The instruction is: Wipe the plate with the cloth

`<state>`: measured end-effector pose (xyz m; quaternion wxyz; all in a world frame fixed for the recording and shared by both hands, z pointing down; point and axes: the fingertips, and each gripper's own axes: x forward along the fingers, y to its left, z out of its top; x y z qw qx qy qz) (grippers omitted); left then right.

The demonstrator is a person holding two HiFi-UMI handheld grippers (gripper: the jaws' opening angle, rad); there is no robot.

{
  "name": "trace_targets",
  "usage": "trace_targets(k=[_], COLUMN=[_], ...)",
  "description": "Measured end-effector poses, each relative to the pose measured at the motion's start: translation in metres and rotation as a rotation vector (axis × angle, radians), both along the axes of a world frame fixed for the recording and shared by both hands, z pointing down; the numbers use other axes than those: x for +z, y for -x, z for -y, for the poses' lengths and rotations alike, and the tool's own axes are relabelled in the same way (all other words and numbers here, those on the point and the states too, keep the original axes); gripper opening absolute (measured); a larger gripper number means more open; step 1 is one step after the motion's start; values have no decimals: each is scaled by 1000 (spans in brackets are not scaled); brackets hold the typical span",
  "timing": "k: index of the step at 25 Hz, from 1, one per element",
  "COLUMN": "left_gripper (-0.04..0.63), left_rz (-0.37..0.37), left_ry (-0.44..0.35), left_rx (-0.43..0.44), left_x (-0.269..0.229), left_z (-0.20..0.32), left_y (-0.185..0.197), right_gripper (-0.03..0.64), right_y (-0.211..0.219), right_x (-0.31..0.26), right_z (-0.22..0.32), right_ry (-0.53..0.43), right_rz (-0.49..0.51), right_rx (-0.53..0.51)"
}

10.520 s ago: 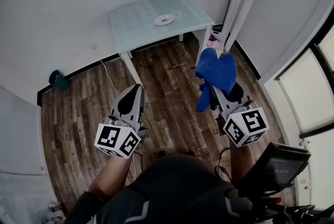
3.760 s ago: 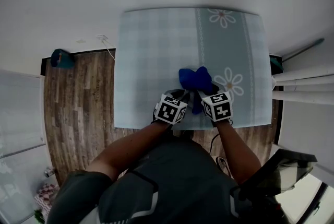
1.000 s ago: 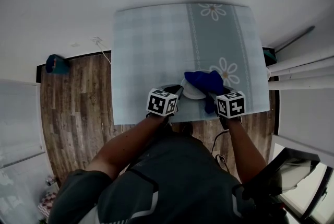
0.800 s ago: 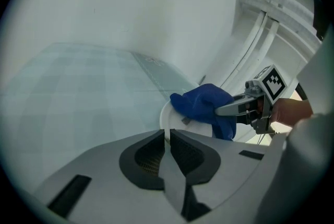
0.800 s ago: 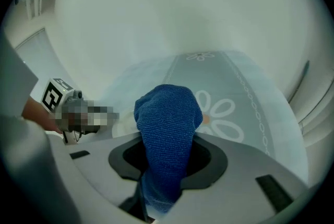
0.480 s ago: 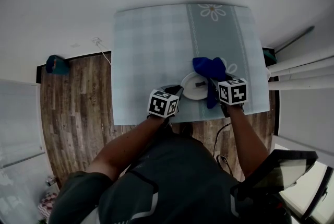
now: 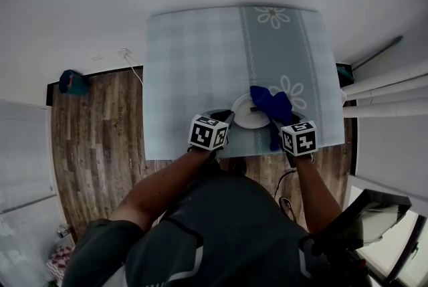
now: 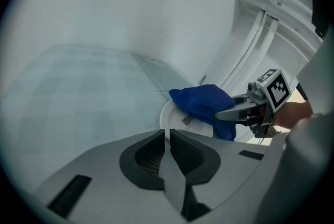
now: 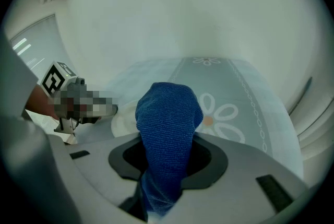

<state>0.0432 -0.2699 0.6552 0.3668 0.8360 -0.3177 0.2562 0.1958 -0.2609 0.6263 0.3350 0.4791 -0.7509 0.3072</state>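
A white plate (image 7: 245,116) lies near the front edge of a pale blue checked table (image 7: 194,65). My left gripper (image 7: 227,117) is shut on the plate's near left rim; in the left gripper view the rim shows as a thin white line between the jaws (image 8: 168,137). My right gripper (image 7: 275,121) is shut on a blue cloth (image 7: 270,104), which lies bunched over the right side of the plate. The cloth (image 9: 168,113) fills the right gripper view and hides the jaws there. The cloth (image 8: 203,103) covers part of the plate (image 8: 175,113).
The table's front edge (image 7: 241,153) runs just under both grippers, with wooden floor (image 7: 93,138) below and to the left. A flowered stripe (image 7: 281,45) runs down the tablecloth. White pipes (image 7: 381,95) stand at the right. A teal object (image 7: 69,81) lies on the floor.
My right gripper has drawn back toward me, dragging the cloth over the plate's right side. The left gripper and the plate have stayed in place.
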Motion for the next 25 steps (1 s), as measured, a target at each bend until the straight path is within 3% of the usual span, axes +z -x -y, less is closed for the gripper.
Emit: trace_targets(k=[6, 13, 18, 25], left_gripper=[38, 38, 38, 38], left_rz=[-1, -27, -36, -54], left_ry=[7, 16, 23, 27], left_rx=[-12, -33, -29, -38], left_x=[1, -1, -2, -2], left_z=[-2, -2, -1, 0], left_y=[2, 0, -1, 2], right_gripper=[156, 156, 156, 156], right_y=[11, 96, 132, 133], right_x=[-5, -35, -6, 2], right_z=[-17, 29, 41, 20], right_ry=[6, -56, 32, 94], right_rz=[27, 162, 157, 187], right_rx=[-2, -135, -197, -219])
